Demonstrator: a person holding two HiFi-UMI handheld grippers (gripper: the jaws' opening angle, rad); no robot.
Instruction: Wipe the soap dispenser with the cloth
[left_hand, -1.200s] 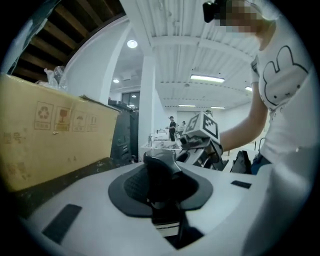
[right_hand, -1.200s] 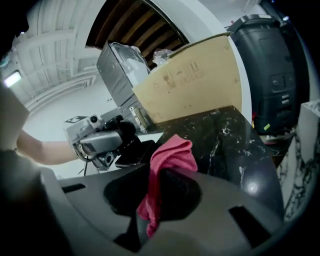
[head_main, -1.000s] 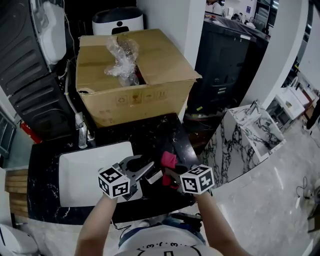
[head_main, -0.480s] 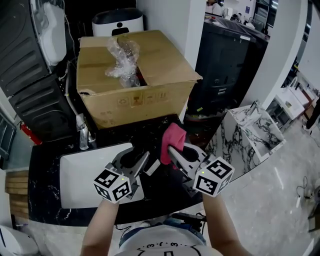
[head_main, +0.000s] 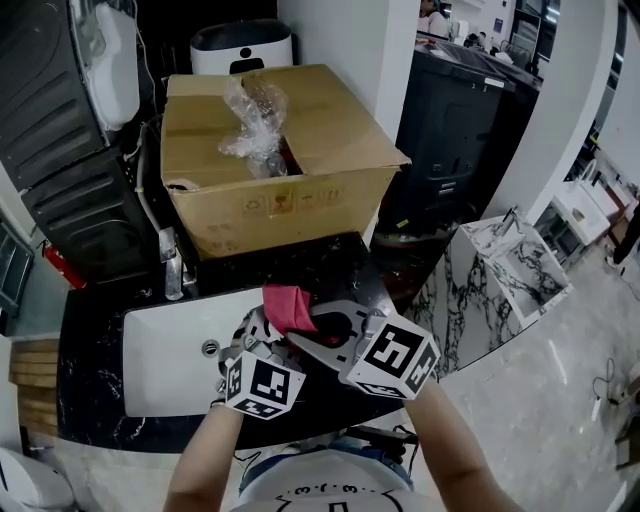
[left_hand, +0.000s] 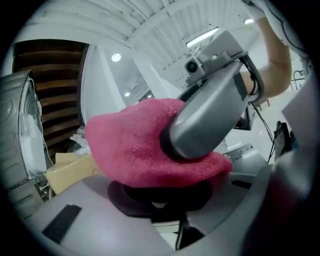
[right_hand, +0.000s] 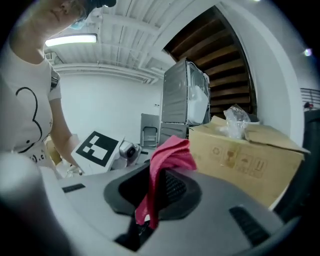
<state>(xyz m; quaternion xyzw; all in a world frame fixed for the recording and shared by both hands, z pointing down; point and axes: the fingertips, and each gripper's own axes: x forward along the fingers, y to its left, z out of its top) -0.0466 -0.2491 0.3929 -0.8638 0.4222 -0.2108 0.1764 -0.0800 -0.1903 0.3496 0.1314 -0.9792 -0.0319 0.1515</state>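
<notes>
On the head view I have both grippers held close together over the front edge of the dark surface, just right of the white sink. The right gripper reaches in from the right. The pink cloth is bunched at its tip and lies on top of the left gripper. A cardboard box stands behind them.

In the left gripper view, the cloth drapes across the front of my left gripper, and a grey jaw of the right gripper presses into it from above. The left jaws sit narrowly apart, clamped on the soap dispenser. Only a pale sliver of it shows in the dark hollow under the cloth.

In the right gripper view, the right jaws are pressed together on the cloth. It is pinched low in the slit between them and rises in a fold past the tips. The box stands beyond on the right.
</notes>
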